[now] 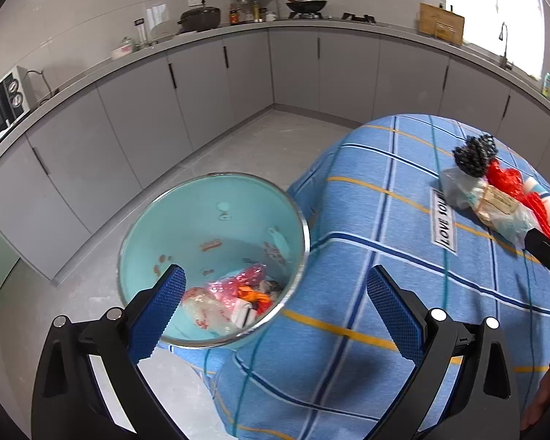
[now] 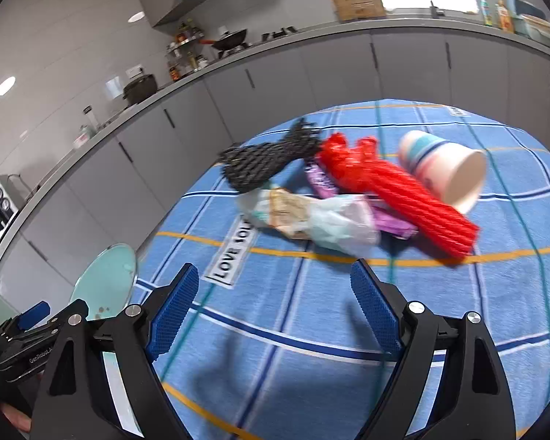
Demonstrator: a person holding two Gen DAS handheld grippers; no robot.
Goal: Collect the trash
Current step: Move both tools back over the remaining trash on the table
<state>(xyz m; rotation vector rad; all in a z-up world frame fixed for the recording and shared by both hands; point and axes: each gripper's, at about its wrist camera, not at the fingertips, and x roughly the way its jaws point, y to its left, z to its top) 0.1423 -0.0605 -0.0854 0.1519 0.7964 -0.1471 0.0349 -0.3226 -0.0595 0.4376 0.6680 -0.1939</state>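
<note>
A teal bin (image 1: 201, 220) stands on the floor against the table's edge, with crumpled wrappers (image 1: 234, 293) at its bottom. My left gripper (image 1: 275, 271) hovers open over the bin's rim and the cloth, holding nothing. On the table lies a trash pile: a black net (image 2: 264, 161), a red net (image 2: 396, 190), a tipped paper cup (image 2: 447, 168), a purple wrapper (image 2: 322, 181) and a clear bag (image 2: 311, 216) with paper inside. My right gripper (image 2: 274, 264) is open just short of the clear bag, with only cloth between its fingers.
A blue plaid cloth (image 1: 385, 220) with a "LOVE" label (image 2: 233, 253) covers the table. Grey cabinets (image 1: 201, 84) and a counter with a pot, a wok and bottles run along the walls. A microwave (image 1: 0, 110) sits at far left. Grey floor (image 1: 238, 139) lies beyond the bin.
</note>
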